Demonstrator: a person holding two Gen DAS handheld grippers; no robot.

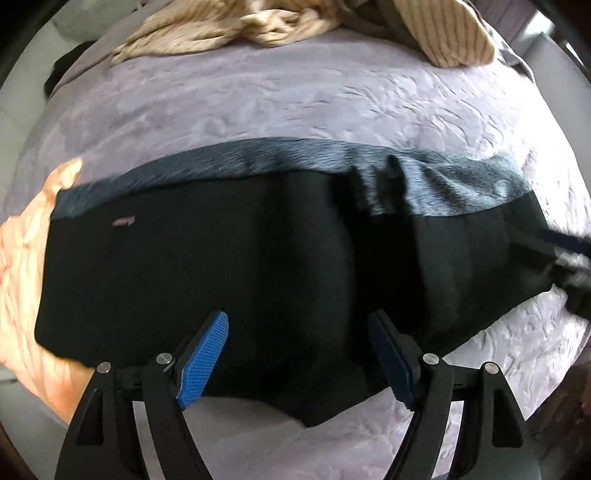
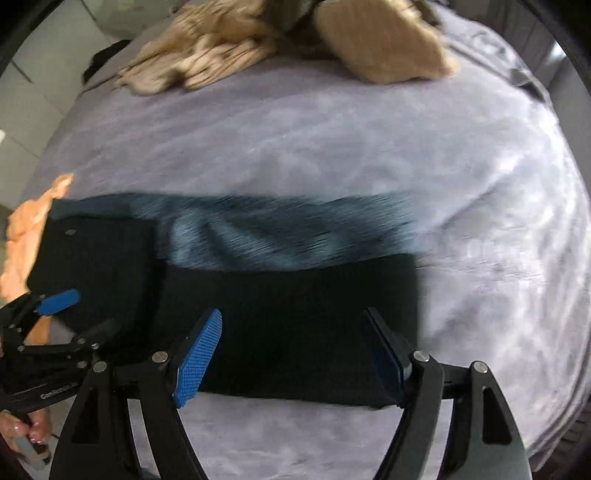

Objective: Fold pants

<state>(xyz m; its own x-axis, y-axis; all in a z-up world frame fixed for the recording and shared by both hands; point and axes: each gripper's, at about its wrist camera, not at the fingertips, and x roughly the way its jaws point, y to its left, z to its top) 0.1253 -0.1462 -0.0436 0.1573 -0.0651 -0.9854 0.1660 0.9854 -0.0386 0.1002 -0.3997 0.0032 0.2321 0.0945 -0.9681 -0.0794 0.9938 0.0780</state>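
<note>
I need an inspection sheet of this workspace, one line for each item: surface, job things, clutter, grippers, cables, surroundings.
Surface: bed with a lilac embossed bedspread.
Job's things: black pants lying flat across the bed, a grey-blue fuzzy inner side showing along the far edge.
Clutter: beige knit garments heaped at the far end; an orange cloth beside the pants' left end.
Grippers: left gripper open above the pants' near edge; right gripper open above the pants, holding nothing.
Cables: nothing seen.
Surroundings: pale tiled floor beside the bed; the rest is blurred.
</note>
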